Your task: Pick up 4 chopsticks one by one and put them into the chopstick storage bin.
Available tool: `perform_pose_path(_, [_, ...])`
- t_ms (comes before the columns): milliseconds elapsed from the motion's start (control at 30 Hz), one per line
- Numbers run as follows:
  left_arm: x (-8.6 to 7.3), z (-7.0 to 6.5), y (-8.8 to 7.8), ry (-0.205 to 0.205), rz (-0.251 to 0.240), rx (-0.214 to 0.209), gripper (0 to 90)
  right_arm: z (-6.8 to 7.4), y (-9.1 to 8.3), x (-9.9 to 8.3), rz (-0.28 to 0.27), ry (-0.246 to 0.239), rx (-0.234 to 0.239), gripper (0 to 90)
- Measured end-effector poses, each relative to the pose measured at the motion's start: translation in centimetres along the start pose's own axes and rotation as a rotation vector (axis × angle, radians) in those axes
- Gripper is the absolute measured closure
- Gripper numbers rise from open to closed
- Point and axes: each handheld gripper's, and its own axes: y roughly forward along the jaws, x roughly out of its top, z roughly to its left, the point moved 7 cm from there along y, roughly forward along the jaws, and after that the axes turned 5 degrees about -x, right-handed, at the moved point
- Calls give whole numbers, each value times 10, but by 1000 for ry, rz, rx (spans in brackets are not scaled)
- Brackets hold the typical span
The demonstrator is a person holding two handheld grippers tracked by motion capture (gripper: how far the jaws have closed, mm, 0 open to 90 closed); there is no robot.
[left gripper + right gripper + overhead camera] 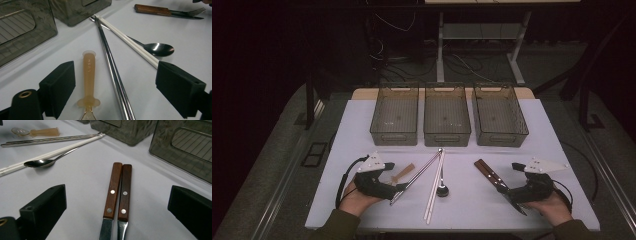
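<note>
High view: the left gripper is resting at the near left of the white table, with the amber-handled spoon and the near ends of the steel chopsticks lying just at its jaws. The white chopsticks and the dark spoon are lying to its right, at the table's centre. The right gripper is sitting at the near right, over the near end of the two wooden-handled pieces. Three grey bins are standing in a row at the far edge.

Left gripper view: the jaws are standing wide apart and holding nothing. The amber-handled spoon is lying between them, nearer the left jaw, touching neither. Raised lettering is running along its handle; it is too small to read with certainty. The steel chopsticks are passing between the jaws to its right.

Right gripper view: the jaws are standing wide apart and gripping nothing. The two wooden-handled pieces are lying side by side between them, touching each other, clear of both pads.
</note>
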Motion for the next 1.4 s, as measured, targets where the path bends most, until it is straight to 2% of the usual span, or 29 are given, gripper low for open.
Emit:
perform_pose_path(100, [1, -1, 1, 0, -2, -5, 239, 0, 1, 1, -2, -2, -4, 21])
perform_pose_path(367, [1, -6, 6, 4, 19, -29, 513, 0, 1, 1, 0, -3, -11, 21])
perform_pose_path(533, [-2, -9, 9, -20, 37, -42, 696, -1, 0, 1, -6, 0, -12, 21])
perform_pose_path(600, [-4, -13, 11, -33, 52, -59, 761, -1, 0, 1, -6, -1, -12, 21])
perform_pose_path(700, [-8, -15, 15, -9, 97, -72, 839, -1, 0, 1, -4, -1, -13, 21])
perform_pose_path(733, [-8, -15, 15, -9, 97, -72, 860, -1, 0, 1, -3, 0, -14, 21])
perform_pose_path(767, [-11, -17, 17, 3, 131, -81, 880, -1, 0, 1, -3, 0, -15, 21])
perform_pose_path(1033, [-20, -20, 25, 36, 219, -99, 892, -2, 1, 0, -2, -3, -16, 21])
perform_pose_path(1067, [-21, -21, 25, 24, 223, -97, 892, -2, 1, 0, -1, -3, -15, 21])
perform_pose_path(1200, [-26, -19, 25, 39, 260, -96, 892, -2, 1, 0, 2, -3, -18, 21])
perform_pose_path(1333, [-27, -20, 26, 15, 263, -100, 892, -2, 1, -1, 4, 0, -20, 21])
perform_pose_path(1400, [-28, -19, 26, 24, 273, -101, 892, -3, 1, -1, 4, 1, -20, 21])
